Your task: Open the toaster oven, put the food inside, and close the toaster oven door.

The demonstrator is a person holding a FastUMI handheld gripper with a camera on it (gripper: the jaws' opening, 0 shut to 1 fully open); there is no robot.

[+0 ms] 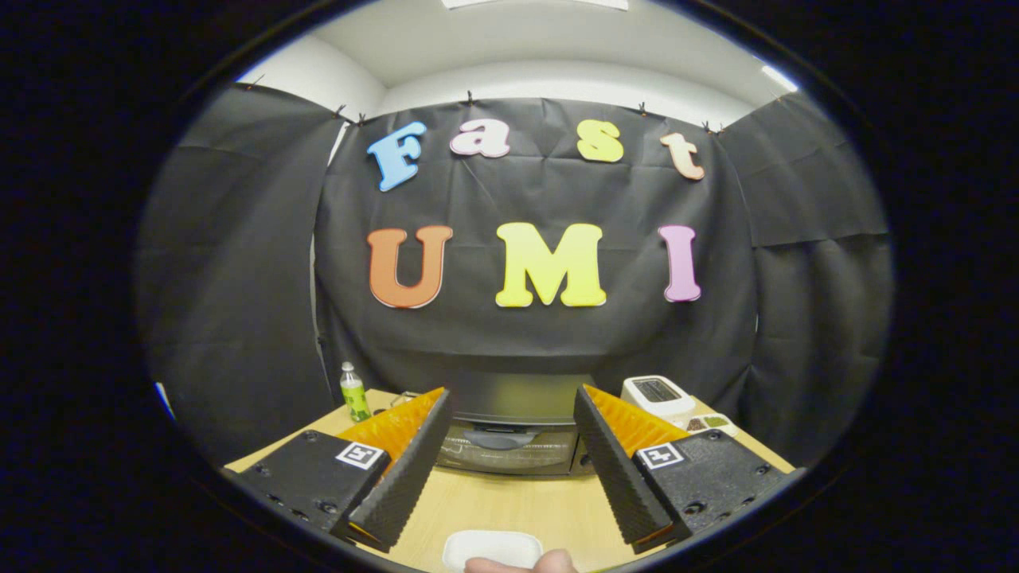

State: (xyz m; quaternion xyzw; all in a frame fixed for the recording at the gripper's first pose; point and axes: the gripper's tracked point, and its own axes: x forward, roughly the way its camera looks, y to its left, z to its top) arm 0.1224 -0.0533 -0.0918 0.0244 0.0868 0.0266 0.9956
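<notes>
A black toaster oven stands on the wooden table, beyond my fingers and seen between them. Its glass door with a dark handle is closed. My gripper is open, its two black ribbed fingers spread wide with nothing between them. Below the fingers, at the near table edge, lies a white plate. A person's fingertips rest at the plate's near rim. Whether food is on the plate I cannot tell.
A green-labelled plastic bottle stands left of the oven at the back of the table. A white appliance sits right of the oven, with a small tray of greenish items beside it. Black cloth walls close the booth.
</notes>
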